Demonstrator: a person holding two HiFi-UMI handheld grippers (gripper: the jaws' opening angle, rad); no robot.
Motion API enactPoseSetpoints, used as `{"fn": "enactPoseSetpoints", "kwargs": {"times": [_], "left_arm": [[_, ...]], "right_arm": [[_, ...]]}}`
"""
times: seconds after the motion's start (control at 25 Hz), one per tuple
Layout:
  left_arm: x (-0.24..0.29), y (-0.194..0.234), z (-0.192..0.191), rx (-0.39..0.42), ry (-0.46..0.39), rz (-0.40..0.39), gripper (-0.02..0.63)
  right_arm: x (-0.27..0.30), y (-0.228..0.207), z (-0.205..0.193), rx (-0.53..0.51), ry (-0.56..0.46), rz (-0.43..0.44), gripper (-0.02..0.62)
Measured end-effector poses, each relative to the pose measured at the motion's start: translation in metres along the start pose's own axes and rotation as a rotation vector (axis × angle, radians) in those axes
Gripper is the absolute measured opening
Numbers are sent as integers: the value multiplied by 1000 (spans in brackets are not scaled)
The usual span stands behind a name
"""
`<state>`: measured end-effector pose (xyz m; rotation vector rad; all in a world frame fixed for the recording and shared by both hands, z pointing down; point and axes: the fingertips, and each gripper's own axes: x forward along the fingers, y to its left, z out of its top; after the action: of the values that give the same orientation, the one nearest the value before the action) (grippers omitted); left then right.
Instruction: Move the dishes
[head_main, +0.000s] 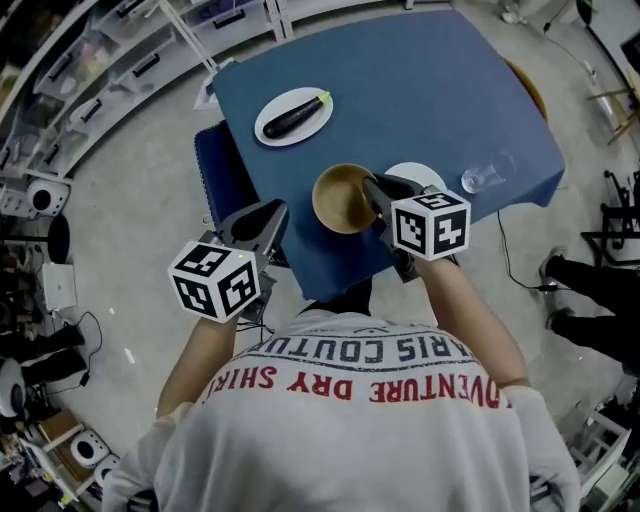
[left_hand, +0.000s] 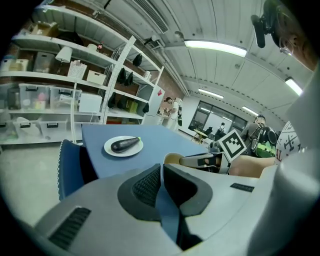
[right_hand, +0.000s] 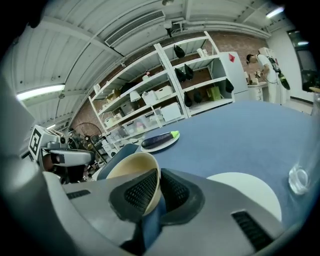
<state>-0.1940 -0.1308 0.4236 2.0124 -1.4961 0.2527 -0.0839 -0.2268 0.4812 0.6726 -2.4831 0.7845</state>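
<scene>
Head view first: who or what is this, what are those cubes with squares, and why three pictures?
There is no robot. A person holds a two-jaw tool in each hand, and the patterned cubes are part of those tools. The head view looks down from the person's head. The other two pictures come from a camera riding on each tool. On the blue table are a plate with an eggplant, an empty white plate and a glass. The right gripper pinches the rim of a tan bowl. The left gripper holds nothing, jaws together.
</scene>
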Motion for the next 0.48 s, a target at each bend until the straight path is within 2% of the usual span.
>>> {"fn": "enactPoseSetpoints", "kwargs": {"times": [0.16, 0.36, 0.48], "left_arm": [[-6, 9, -4, -20, 0, 29, 41], [-17, 26, -12, -41, 1, 63, 41], [-19, 28, -15, -52, -1, 71, 41]], "right_arm": [[19, 7, -9, 15, 41, 27, 35], [37, 15, -14, -14, 72, 17, 35], [39, 15, -13, 2, 75, 16, 35]]}}
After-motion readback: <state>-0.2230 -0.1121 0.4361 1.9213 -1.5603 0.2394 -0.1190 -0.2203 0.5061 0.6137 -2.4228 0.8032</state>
